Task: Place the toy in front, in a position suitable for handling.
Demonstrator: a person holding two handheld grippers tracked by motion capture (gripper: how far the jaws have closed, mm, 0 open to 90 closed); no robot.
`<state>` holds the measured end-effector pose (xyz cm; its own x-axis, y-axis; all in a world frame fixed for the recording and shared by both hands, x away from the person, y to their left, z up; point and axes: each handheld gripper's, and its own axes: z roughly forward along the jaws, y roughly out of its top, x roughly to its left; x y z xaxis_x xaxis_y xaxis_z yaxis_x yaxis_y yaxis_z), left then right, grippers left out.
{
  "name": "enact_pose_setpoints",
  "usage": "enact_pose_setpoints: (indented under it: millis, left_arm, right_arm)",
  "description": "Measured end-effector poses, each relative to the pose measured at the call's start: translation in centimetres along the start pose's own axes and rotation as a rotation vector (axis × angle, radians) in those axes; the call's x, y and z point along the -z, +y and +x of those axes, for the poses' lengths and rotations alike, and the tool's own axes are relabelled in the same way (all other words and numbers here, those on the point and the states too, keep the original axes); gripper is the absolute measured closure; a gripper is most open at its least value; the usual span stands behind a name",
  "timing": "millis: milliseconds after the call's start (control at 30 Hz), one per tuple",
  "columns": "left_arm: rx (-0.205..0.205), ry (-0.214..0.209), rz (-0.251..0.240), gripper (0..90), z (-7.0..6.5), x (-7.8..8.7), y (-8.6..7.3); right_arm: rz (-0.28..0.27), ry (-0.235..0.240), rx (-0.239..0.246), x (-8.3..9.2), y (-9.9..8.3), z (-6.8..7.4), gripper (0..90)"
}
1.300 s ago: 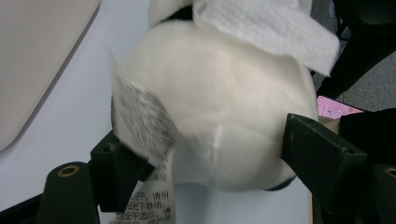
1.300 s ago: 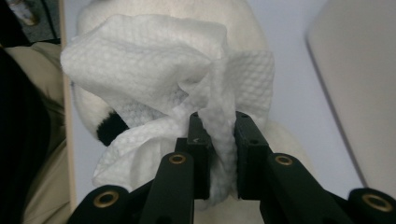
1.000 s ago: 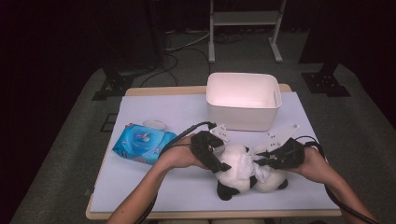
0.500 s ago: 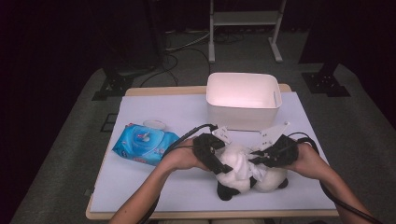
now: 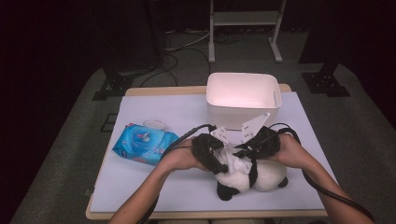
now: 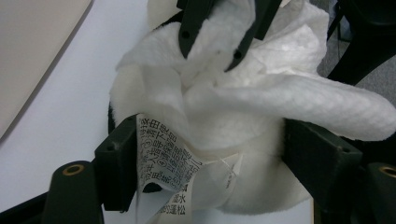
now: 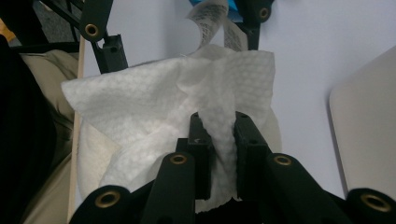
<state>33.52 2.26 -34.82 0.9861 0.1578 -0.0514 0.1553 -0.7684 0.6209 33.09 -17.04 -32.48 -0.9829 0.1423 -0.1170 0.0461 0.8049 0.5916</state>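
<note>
The right gripper is pinching a white wipe against the plush panda, which the left gripper is clamping on the table. Hard rubbing risks tearing the wipe or dislodging the toy.

Left hand-held gripper wide-jawed, right hand-held gripper pinched nearly closed, tips together.

table, bin, wipes pack, plush panda
</note>
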Motion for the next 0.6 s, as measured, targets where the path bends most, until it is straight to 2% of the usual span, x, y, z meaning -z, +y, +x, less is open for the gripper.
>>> enact_pose_setpoints:
  millis: [133, 267, 433, 533, 600]
  left_arm:
    - [0.003, -0.001, -0.005, 24.8, 0.1, 0.0, -0.1]
    - [0.001, -0.002, -0.002, 24.8, 0.1, 0.0, -0.1]
    - [0.0, -0.004, -0.007, 24.8, 0.3, 0.0, -0.1]
    - [0.01, -0.008, -0.011, 24.7, 0.5, 0.0, -0.1]
    - [0.01, -0.006, -0.013, 24.6, 0.7, 0.0, 0.0]
  right_arm:
    - [-0.005, -0.008, -0.015, 0.4, -0.7, -0.2, 78.9]
    - [0.024, -0.027, -0.04, 0.9, -1.9, -0.6, 78.9]
    - [0.073, -0.067, -0.097, 1.8, -3.8, -1.5, 78.8]
    - [0.07, -0.078, -0.128, 2.4, -4.9, -2.1, 78.8]
    - [0.057, -0.069, -0.15, 2.7, -5.6, -2.3, 78.9]
